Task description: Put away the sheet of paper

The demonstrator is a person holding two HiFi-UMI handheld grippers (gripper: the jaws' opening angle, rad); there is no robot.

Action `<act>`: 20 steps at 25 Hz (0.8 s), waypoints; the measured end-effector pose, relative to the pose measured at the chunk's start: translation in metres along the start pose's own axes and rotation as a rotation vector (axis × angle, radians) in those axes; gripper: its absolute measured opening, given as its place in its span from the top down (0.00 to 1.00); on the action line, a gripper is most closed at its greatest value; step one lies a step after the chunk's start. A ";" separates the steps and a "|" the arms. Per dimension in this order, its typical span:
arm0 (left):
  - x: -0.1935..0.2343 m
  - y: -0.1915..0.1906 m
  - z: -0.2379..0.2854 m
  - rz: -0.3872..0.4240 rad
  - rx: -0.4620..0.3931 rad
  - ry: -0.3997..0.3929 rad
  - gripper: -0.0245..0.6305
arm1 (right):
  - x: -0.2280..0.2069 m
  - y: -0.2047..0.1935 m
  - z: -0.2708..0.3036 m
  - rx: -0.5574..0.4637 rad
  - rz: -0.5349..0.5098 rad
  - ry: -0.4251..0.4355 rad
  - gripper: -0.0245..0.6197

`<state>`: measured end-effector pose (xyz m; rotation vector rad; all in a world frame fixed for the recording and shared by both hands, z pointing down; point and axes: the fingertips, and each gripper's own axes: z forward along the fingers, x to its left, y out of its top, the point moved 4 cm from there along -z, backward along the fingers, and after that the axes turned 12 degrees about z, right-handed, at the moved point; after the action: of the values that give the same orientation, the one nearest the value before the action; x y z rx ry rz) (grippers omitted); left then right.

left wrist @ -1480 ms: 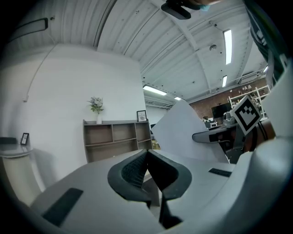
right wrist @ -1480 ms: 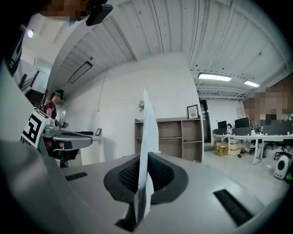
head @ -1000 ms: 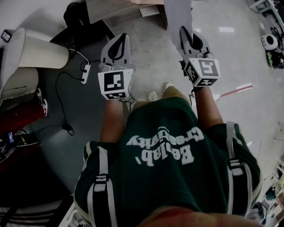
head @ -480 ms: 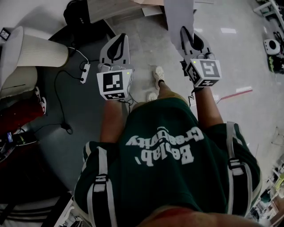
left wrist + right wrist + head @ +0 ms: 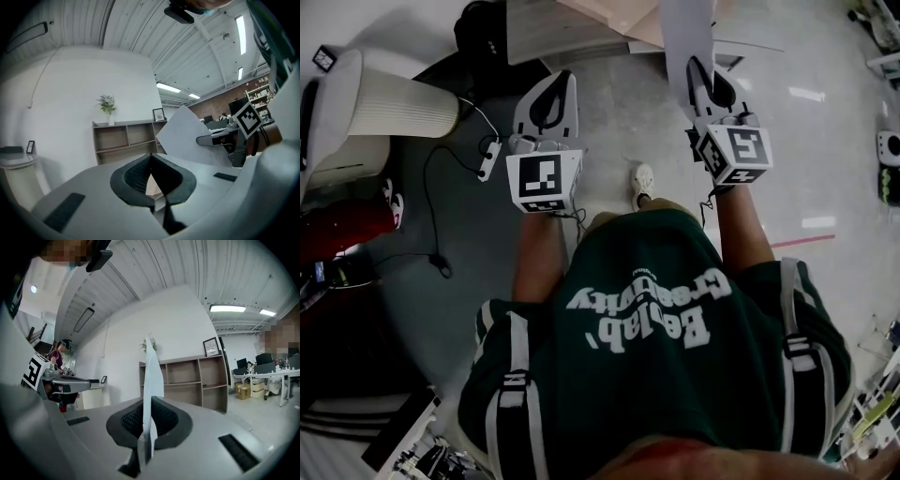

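Right gripper view: your right fingers (image 5: pixel 165 422) pinch the sheet of paper (image 5: pixel 153 371) upright for carrying; left fingers (image 5: pixel 135 176) pressed together, empty.

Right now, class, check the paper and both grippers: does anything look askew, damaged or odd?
Nothing stands out. The right gripper is shut on the sheet of paper, which stands upright and flat, with no tear visible; the left gripper is shut and empty.

Open floor (image 5: pixel 619 122) lies ahead; a wooden shelf unit (image 5: pixel 124 140) blocks beyond.
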<state>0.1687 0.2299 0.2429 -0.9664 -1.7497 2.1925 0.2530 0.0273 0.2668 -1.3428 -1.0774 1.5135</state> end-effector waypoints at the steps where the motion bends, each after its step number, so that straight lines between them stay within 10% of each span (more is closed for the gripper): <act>1: 0.002 -0.001 0.011 0.000 0.001 0.009 0.93 | -0.006 0.001 0.011 0.004 0.000 0.011 0.91; 20: 0.008 0.004 0.117 0.025 0.031 0.043 0.93 | -0.087 0.024 0.087 0.004 0.041 0.044 0.91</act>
<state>0.0957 0.1386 0.2482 -1.0254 -1.6895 2.1904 0.1737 -0.0689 0.2747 -1.3975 -1.0242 1.5079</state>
